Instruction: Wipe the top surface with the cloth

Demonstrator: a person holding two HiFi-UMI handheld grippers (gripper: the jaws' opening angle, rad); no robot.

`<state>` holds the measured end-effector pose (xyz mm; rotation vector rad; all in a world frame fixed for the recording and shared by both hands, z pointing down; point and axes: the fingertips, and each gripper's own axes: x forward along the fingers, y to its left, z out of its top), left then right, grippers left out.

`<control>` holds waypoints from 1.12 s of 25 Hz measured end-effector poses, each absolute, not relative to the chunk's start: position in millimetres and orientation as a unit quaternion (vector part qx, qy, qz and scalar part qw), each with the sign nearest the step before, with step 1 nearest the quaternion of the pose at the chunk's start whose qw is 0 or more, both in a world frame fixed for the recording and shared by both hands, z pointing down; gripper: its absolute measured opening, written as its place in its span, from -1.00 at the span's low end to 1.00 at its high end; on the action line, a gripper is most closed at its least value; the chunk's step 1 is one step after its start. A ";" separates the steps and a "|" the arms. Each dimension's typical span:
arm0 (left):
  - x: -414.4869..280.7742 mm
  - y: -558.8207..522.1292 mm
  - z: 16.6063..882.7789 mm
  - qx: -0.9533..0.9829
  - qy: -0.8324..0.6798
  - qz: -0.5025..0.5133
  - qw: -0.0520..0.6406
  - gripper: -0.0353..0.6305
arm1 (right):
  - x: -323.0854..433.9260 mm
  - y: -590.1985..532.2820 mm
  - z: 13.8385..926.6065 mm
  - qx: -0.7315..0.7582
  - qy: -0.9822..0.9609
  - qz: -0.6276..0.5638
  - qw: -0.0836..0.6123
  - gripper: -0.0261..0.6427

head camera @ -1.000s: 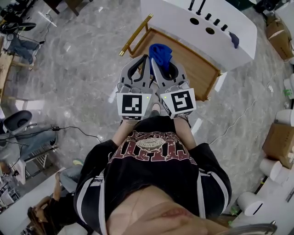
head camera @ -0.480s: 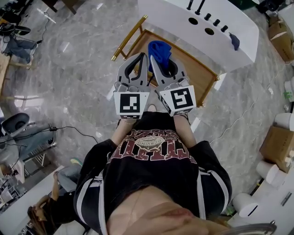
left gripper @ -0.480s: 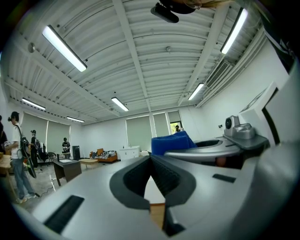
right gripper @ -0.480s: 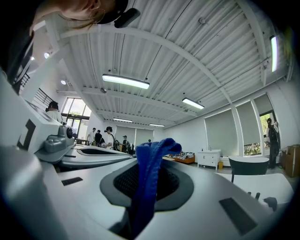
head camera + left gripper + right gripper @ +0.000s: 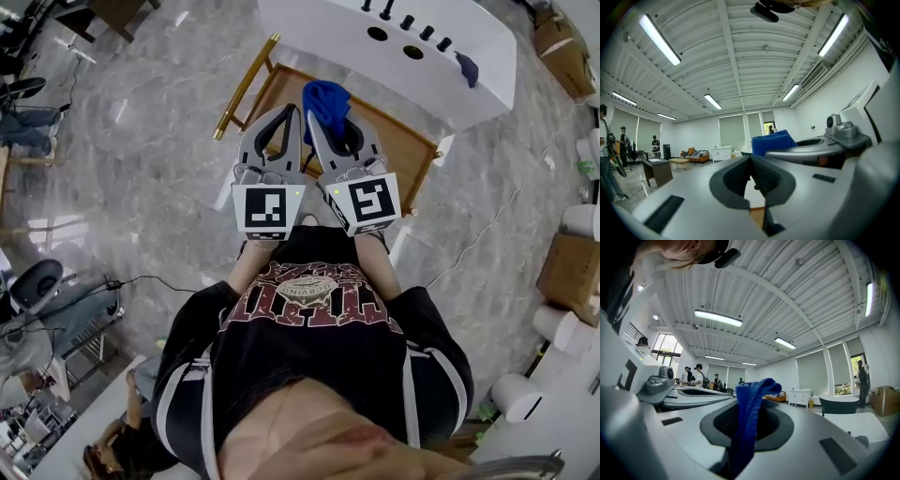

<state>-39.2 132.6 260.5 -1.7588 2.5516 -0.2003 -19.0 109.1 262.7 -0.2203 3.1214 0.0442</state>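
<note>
Cloth (image 5: 327, 95) sits pinched in right tool (image 5: 321, 122), half hidden; left tool (image 5: 293, 114) closed, empty.

The left tool (image 5: 293, 116) and the right tool (image 5: 313, 122) lie side by side above the bench (image 5: 409, 156). The cloth (image 5: 326, 97) sits at their 12 o'clock.

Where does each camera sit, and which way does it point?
Head view: on the person's head, facing steeply down at the wooden table; their black shirt, left gripper and right gripper show.
Left gripper view: rides the left gripper, facing along its shut, empty jaws across the room.
Right gripper view: rides the right gripper, whose jaws pinch the blue cloth.
All three show that cloth.
</note>
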 end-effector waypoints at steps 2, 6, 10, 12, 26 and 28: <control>-46.8 121.0 262.1 -0.581 0.811 -0.062 0.018 -0.75 | -26.4 97.3 263.9 -0.090 0.996 0.013 0.005 -0.72; -75.0 97.9 264.0 -0.598 0.799 -0.062 0.019 -0.75 | -50.4 74.2 264.7 -0.115 0.993 0.014 0.004 -0.72; -108.5 72.4 264.5 -0.614 0.787 -0.062 0.019 -0.75 | -82.0 50.0 266.1 -0.135 0.991 0.014 0.002 -0.72; -123.6 60.9 265.1 -0.625 0.778 -0.064 0.020 -0.75 | -97.9 40.5 267.4 -0.147 0.989 0.013 0.000 -0.72; -210.1 18.0 304.1 -0.656 0.751 -0.071 -0.014 -0.75 | -186.2 -1.2 303.2 -0.185 0.982 0.004 -0.038 -0.72; -219.5 13.1 314.2 -0.658 0.749 -0.075 -0.023 -0.75 | -194.5 -8.4 313.2 -0.192 0.980 0.000 -0.048 -0.72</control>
